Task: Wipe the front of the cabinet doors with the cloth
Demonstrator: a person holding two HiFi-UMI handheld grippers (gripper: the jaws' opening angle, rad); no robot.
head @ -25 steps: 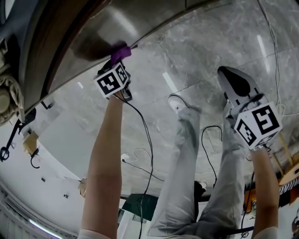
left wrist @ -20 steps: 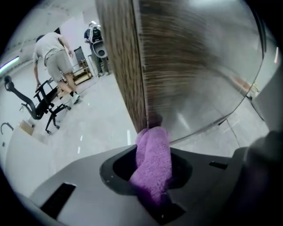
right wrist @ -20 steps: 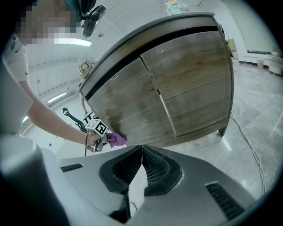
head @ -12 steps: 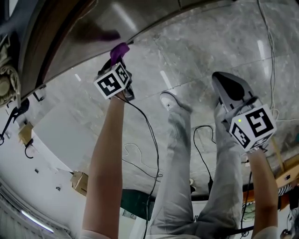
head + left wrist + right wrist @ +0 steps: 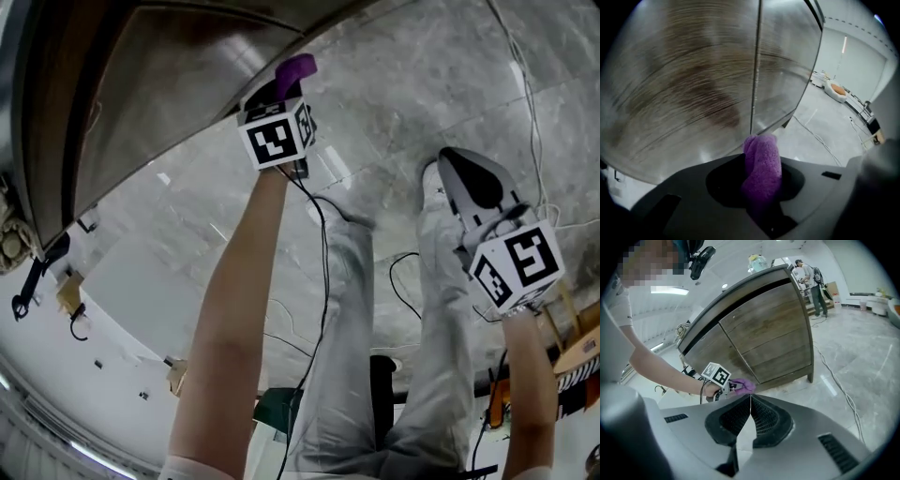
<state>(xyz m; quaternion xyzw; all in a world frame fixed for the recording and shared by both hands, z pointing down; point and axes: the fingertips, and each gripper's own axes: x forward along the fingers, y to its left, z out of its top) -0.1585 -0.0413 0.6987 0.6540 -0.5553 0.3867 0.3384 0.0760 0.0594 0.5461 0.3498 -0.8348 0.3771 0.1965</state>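
Note:
A purple cloth [image 5: 295, 68] [image 5: 761, 161] [image 5: 743, 385] sticks out of my left gripper [image 5: 286, 89] [image 5: 759, 187], which is shut on it. The cloth's tip is at the lower part of the brown wooden cabinet doors [image 5: 159, 84] [image 5: 693, 89] [image 5: 768, 338], near the seam between two doors [image 5: 754, 75]. In the right gripper view the cabinet stands tilted on the floor, with the left gripper's marker cube [image 5: 716, 375] in front of its lower left door. My right gripper [image 5: 473, 178] [image 5: 750, 401] hangs apart at the right, its jaws shut with nothing in them.
Grey marble floor [image 5: 422, 84] lies below the cabinet. Black cables [image 5: 309, 281] trail across it near the person's legs [image 5: 347, 328]. A person [image 5: 815, 282] stands far behind the cabinet beside boxes. White furniture [image 5: 103, 309] sits at the left.
My left gripper has moved right and farther up along the cabinet front with the cloth. The right gripper has stayed about where it was.

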